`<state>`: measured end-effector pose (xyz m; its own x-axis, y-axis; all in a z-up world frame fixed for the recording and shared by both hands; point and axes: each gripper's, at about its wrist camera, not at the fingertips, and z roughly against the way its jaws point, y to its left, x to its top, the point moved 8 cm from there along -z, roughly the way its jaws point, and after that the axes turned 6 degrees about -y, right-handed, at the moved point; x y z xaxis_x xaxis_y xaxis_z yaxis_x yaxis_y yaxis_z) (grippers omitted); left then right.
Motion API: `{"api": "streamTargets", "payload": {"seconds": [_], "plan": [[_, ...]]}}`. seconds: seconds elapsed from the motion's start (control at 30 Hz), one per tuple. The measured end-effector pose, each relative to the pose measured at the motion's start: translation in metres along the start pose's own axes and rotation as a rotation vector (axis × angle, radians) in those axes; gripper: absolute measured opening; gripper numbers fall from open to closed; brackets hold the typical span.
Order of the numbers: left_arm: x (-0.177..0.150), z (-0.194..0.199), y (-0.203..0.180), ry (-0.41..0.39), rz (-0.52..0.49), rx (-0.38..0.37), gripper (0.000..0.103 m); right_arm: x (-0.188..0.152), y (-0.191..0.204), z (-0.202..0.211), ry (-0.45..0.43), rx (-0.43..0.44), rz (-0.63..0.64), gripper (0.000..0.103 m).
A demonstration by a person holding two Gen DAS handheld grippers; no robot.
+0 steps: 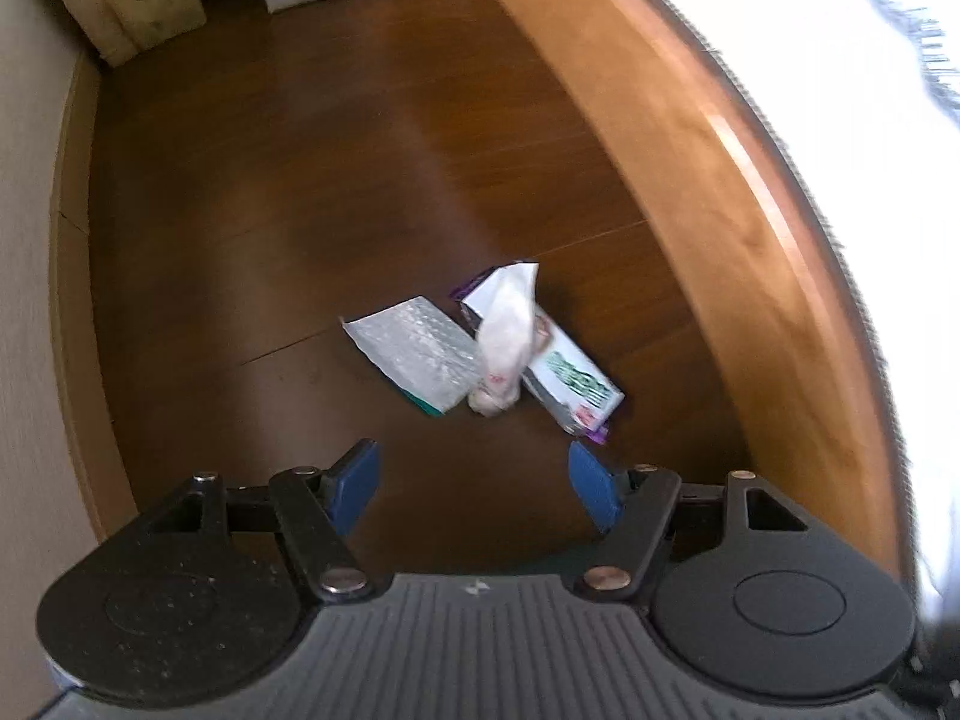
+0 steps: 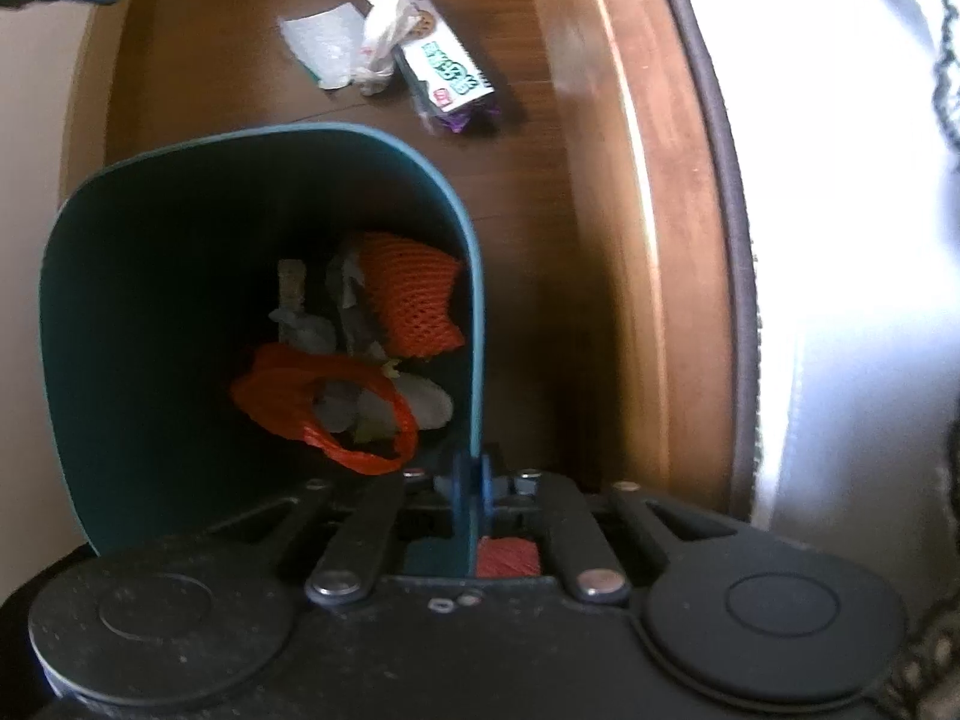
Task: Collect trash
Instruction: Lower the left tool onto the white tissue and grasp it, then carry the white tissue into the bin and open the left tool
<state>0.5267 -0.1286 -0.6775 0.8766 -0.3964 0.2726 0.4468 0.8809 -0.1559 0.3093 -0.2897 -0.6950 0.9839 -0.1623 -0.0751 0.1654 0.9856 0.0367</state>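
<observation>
Step in hand: picking the next piece of floor litter for the bin.

Left tool (image 1: 474,474): jaws standing wide and holding nothing, blue pads (image 1: 354,480) splayed to either side. It is hovering above the wooden floor (image 1: 300,180), angled downward, with the litter cluster lying just ahead of its tips and slightly toward its right pad.

Litter, three items touching one another:
- crumpled white plastic bag (image 1: 507,336), draped over the other two and standing proud of the floor; nearest to dead ahead of the tool.
- flat bubble-wrap mailer (image 1: 408,354), ahead and to the left.
- printed snack carton (image 1: 564,372), ahead and to the right, close beside the wooden bed frame (image 1: 690,180).

Advice: the bag is looking like the easiest first grab, being raised and soft; centre the pads either side of its bunched lower end, then pinch it. The mailer is lying flat and would likely need an edge lifted. The carton may shift if the bag is dragging across it.

Right tool (image 2: 472,480): jaws narrowed onto the rim of the teal waste bin (image 2: 258,144), one pad inside the wall and one outside, holding the bin tilted with its mouth facing the litter ahead. Orange foam netting (image 2: 414,294) and an orange plastic bag (image 2: 312,396) are already sitting inside.
</observation>
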Motion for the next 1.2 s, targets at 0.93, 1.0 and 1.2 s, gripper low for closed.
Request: {"api": "streamTargets", "payload": {"seconds": [0.93, 1.0, 1.2], "plan": [[-0.002, -0.229, -0.028, 0.106, -0.088, 0.005, 0.02, -0.003, -0.007, -0.026, -0.033, 0.061, 0.032, 0.007], [-0.001, -0.225, -0.026, 0.103, -0.08, 0.009, 0.012, -0.003, -0.005, -0.026, -0.036, 0.041, 0.022, 0.006], [0.005, -0.192, -0.019, 0.1, -0.12, 0.049, 0.007, 0.003, 0.0, -0.022, -0.061, -0.034, 0.03, 0.003]]}}
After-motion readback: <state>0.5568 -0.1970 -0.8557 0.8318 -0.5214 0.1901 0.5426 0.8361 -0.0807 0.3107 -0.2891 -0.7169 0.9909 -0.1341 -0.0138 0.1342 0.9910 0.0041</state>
